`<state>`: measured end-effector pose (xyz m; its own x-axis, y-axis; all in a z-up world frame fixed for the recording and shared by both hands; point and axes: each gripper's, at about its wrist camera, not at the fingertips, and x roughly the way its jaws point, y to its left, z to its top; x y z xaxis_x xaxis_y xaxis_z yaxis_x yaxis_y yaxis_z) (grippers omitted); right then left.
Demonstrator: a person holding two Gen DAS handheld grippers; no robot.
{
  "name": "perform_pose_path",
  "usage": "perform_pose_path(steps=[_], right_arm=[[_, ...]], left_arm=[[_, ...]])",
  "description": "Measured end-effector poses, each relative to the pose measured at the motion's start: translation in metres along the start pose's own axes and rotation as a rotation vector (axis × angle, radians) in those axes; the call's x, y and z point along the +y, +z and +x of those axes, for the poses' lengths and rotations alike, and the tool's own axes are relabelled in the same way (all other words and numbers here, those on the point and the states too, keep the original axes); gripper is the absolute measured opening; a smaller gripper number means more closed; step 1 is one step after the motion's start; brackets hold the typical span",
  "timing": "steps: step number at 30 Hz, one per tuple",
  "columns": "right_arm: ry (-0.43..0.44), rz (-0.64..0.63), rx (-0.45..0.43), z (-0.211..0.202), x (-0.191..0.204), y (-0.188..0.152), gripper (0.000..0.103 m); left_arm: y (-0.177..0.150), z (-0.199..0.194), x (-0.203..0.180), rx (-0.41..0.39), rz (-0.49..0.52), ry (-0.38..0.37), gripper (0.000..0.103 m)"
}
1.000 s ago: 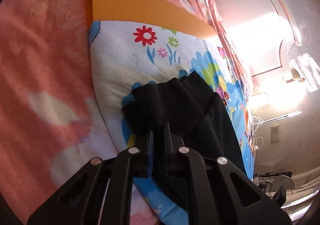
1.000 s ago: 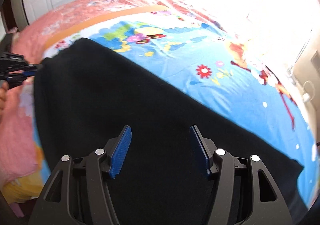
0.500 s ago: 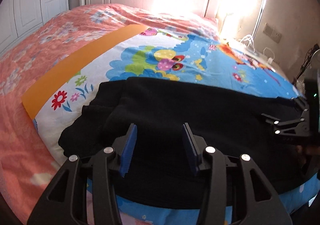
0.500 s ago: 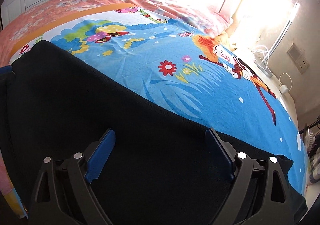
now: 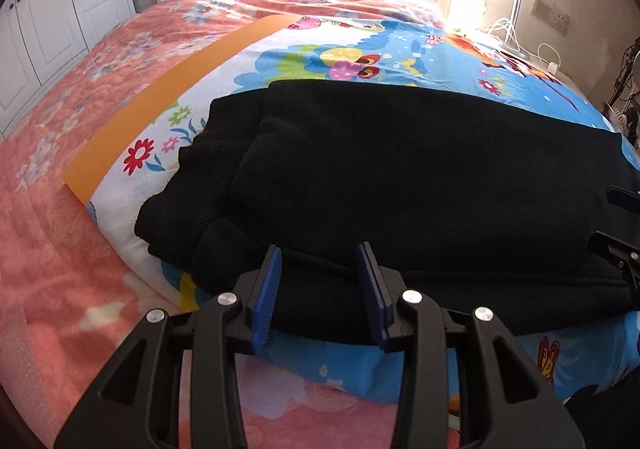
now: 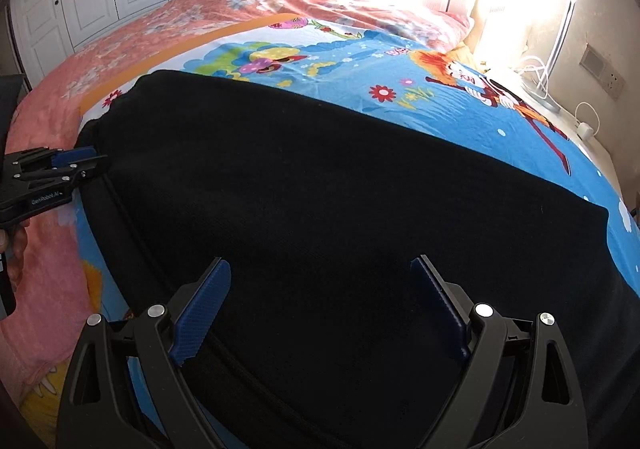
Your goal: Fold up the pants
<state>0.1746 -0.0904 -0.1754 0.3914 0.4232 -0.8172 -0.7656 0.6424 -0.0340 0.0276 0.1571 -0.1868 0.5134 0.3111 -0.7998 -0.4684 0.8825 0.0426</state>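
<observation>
Pants (image 5: 400, 185) of black knit lie lengthwise along the near edge of the cartoon-print quilt (image 5: 400, 49), just ahead of both claws: your left gripper (image 5: 320, 285) closing on nothing at the bunched end, your right gripper (image 6: 320, 305) wide apart, empty, over the middle.

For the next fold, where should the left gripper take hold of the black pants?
Probably the bunched, layered end of the black pants, coming down from the near bed edge. The stacked layers there form a raised lip over the cartoon quilt, while the middle lies flat. The left gripper, jaws closing with nothing gripped, already hangs beside it.
</observation>
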Motion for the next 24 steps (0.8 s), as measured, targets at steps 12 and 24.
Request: perform_pose_path(steps=[12,24], right_arm=[[-0.069,0.072,-0.005,-0.011,-0.004,0.0,0.096],[-0.033,0.147,0.055,0.005,-0.012,-0.012,0.098]], left_arm=[[-0.016,-0.004,-0.033,-0.087,0.072,-0.096,0.067],[0.054,0.024,0.018,-0.015,-0.035,-0.034,0.039]])
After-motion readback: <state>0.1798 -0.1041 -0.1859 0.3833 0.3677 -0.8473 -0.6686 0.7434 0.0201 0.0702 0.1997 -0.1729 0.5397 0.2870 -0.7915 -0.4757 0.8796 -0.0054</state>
